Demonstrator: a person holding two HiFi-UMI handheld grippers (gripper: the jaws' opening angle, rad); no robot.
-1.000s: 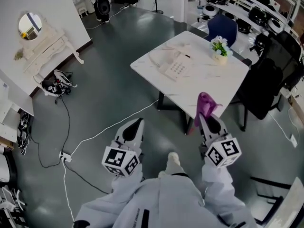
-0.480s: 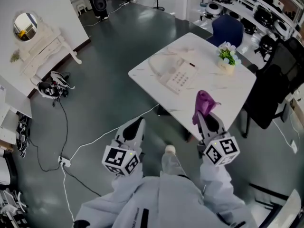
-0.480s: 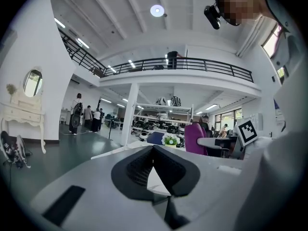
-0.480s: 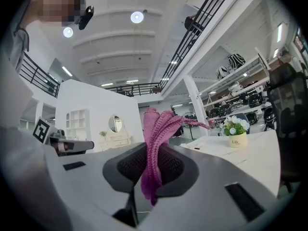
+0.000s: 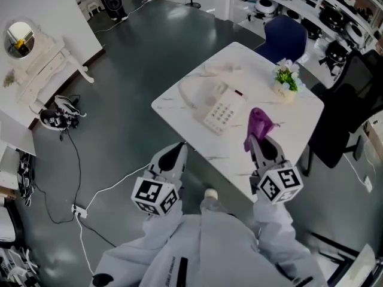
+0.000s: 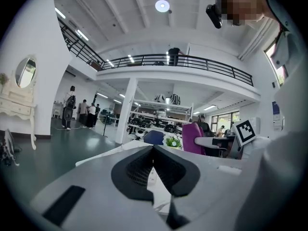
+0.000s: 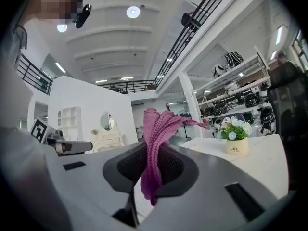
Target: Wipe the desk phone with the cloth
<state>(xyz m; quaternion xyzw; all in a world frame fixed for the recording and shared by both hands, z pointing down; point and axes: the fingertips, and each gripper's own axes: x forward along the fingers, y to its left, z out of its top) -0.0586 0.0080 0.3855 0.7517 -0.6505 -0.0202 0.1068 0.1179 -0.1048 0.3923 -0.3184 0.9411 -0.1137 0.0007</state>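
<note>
A white desk phone [image 5: 218, 105] with a handset lies on the white marble table [image 5: 179, 100], near its middle. My right gripper [image 5: 261, 141] is shut on a purple knitted cloth [image 5: 258, 124] [image 7: 156, 143], held over the table's near right part, a short way right of the phone. The cloth sticks up out of the jaws and droops between them. My left gripper [image 5: 175, 154] hovers at the table's near left edge, shut with nothing in it [image 6: 154, 160].
A small pot of flowers [image 5: 285, 79] [image 7: 237, 137] stands at the table's far right. A blue chair [image 5: 281, 37] and a black chair [image 5: 341, 118] stand around it. A white cable [image 5: 114, 184] runs across the dark floor at left, by a white vanity [image 5: 42, 70].
The view has closed in on the table: both grippers now reach its near edge, the right one with the cloth over the tabletop beside the phone.
</note>
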